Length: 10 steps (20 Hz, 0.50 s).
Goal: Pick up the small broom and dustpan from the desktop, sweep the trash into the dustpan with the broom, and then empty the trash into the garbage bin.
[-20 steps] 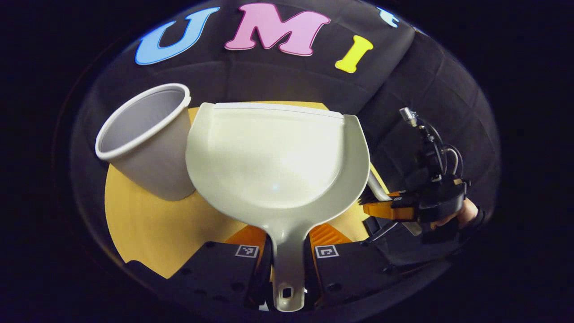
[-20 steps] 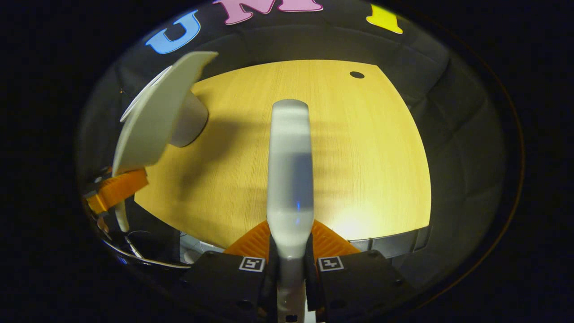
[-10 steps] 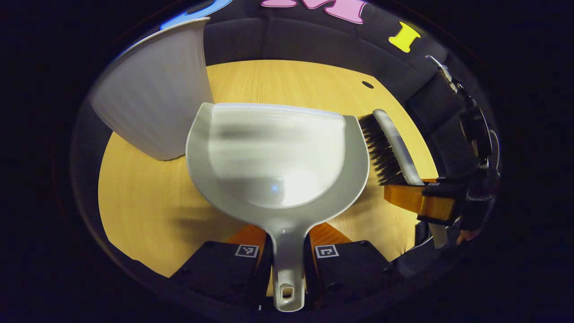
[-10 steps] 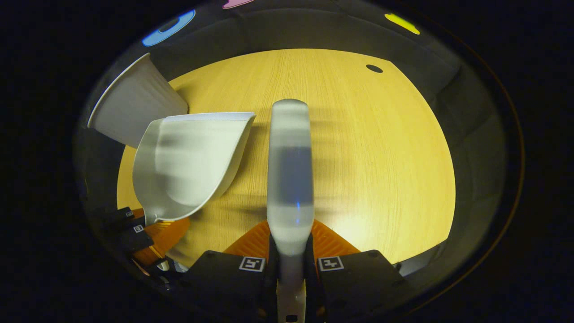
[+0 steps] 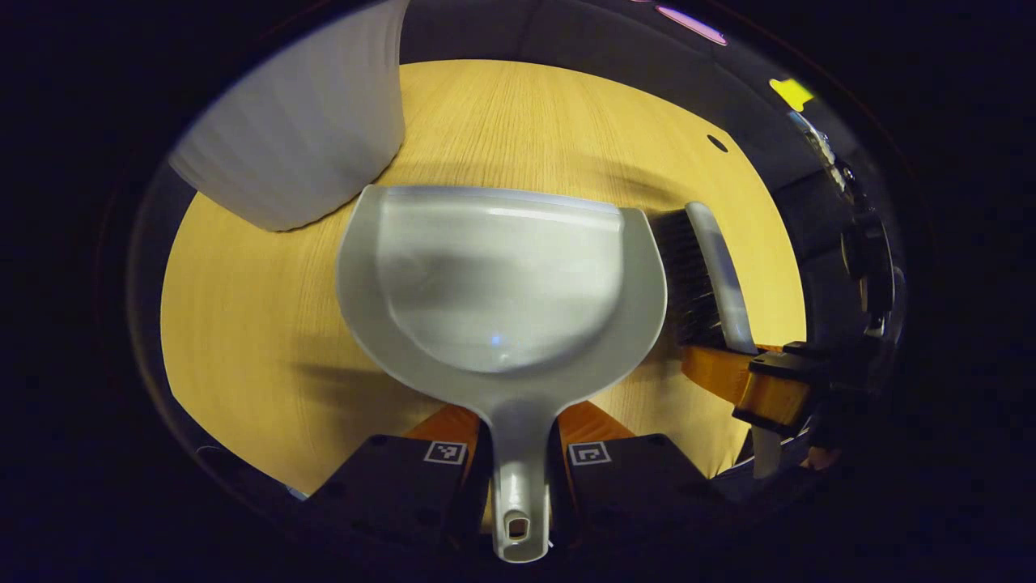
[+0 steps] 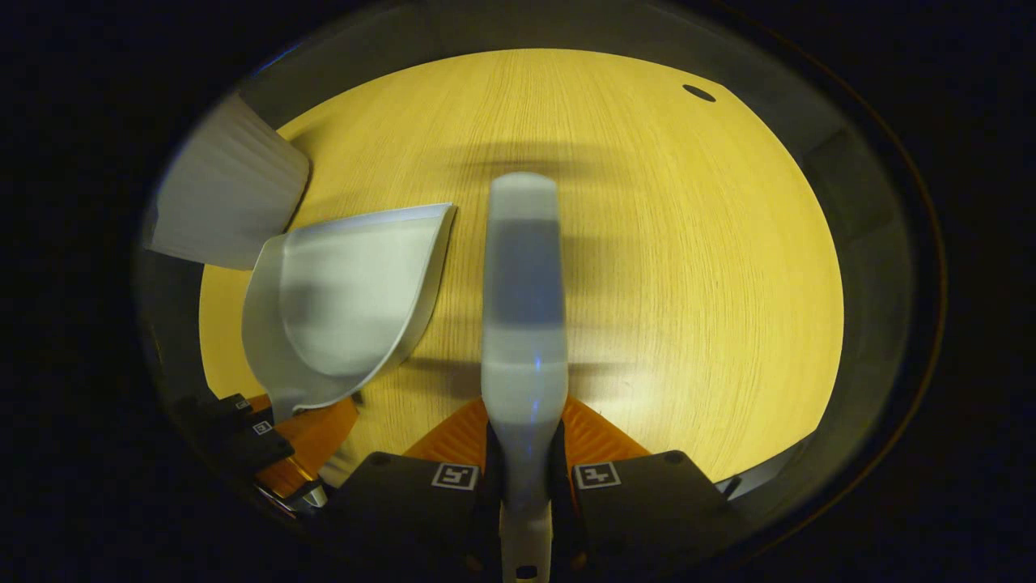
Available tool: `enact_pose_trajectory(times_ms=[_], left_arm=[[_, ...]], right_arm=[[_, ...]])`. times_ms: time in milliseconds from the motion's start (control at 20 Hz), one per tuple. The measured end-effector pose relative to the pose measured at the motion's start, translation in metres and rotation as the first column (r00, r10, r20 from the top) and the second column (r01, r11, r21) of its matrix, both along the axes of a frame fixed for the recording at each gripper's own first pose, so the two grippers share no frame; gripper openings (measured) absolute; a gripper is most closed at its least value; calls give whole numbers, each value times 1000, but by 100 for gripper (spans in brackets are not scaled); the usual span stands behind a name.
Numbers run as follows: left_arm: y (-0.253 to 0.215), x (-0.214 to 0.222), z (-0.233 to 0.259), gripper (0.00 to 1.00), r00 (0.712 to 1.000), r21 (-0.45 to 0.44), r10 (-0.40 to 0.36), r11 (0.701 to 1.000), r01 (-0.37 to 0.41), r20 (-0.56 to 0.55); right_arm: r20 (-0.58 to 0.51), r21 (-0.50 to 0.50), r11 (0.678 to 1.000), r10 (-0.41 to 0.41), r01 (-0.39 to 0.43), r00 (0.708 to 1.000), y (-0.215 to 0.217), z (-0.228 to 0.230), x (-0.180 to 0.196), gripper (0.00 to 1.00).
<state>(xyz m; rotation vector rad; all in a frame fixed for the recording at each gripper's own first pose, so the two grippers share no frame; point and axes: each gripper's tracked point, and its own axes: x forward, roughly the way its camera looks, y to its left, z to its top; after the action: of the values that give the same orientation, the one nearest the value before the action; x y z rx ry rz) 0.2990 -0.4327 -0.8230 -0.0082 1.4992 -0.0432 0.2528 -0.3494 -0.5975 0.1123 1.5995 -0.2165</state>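
Note:
My left gripper (image 5: 518, 453) is shut on the handle of the pale grey dustpan (image 5: 498, 283), whose empty scoop is held out flat over the wooden desktop (image 5: 243, 324). My right gripper (image 6: 524, 465) is shut on the handle of the small broom (image 6: 524, 291), seen from its pale back. In the left gripper view the broom (image 5: 712, 267) shows dark bristles close beside the dustpan's right rim, with the right gripper (image 5: 757, 389) below it. In the right gripper view the dustpan (image 6: 348, 300) lies left of the broom. The white garbage bin (image 5: 299, 146) stands at the upper left.
A small dark hole (image 6: 698, 92) marks the desktop's far right corner. The garbage bin (image 6: 222, 202) sits near the desktop's left edge in the right gripper view. Bare wood (image 6: 688, 283) stretches to the right of the broom.
Both grippers have tipped down toward the desktop. The dustpan came away from the bin's mouth and levelled out, and the broom moved in beside its right rim.

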Motion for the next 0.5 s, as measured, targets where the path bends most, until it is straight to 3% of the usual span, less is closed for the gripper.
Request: enact_pose_trajectory(times_ms=[350, 450, 500], left_arm=[[-2, 0, 0, 31, 998, 35, -52, 998, 53, -21], [-7, 0, 0, 31, 998, 18, -62, 998, 63, -21], [-11, -2, 1, 34, 998, 9, -66, 998, 67, -17]], right_arm=[[-34, 24, 1000, -2, 3, 999, 7, -4, -7, 30], [-21, 32, 999, 5, -4, 1000, 10, 1, -5, 34], [-5, 38, 999, 7, -7, 1000, 12, 2, -3, 42]])
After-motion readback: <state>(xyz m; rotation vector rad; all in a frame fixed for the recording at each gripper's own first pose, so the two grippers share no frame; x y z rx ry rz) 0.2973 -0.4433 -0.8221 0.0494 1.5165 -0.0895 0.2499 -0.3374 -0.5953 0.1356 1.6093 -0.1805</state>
